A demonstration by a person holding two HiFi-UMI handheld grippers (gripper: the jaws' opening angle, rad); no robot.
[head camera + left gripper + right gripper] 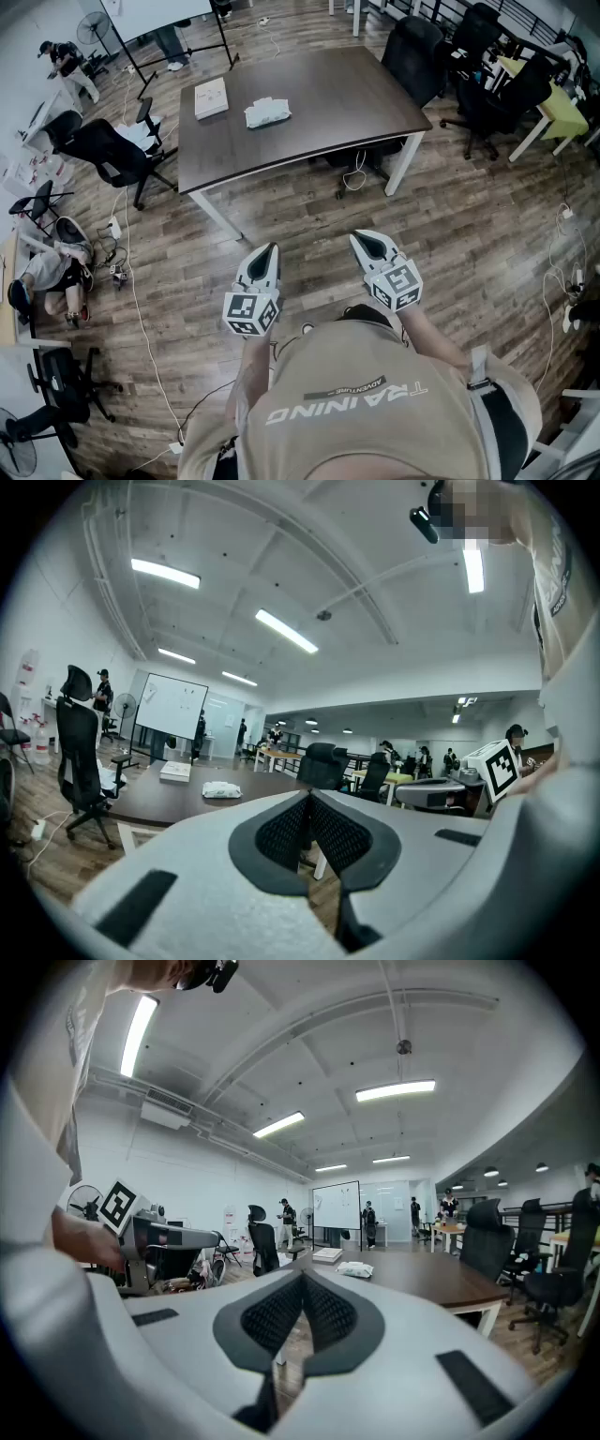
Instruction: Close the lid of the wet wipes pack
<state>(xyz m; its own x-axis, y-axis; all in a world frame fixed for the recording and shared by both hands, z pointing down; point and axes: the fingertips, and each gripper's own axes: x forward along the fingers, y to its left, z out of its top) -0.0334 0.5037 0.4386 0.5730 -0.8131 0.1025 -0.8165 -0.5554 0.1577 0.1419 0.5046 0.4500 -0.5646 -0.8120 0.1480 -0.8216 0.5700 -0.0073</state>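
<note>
The white wet wipes pack (267, 112) lies on the far part of a dark brown table (309, 117); its lid cannot be made out from here. The pack also shows small in the left gripper view (221, 790) and the right gripper view (355, 1268). My left gripper (269, 251) and right gripper (364, 242) are held close to my body over the wooden floor, well short of the table. Both are shut with nothing between the jaws.
A flat white box (211, 97) lies left of the pack. Black office chairs (108, 155) stand left of the table and more (417, 52) behind it. Cables (131, 281) trail on the floor. People stand near a whiteboard (335, 1206) far off.
</note>
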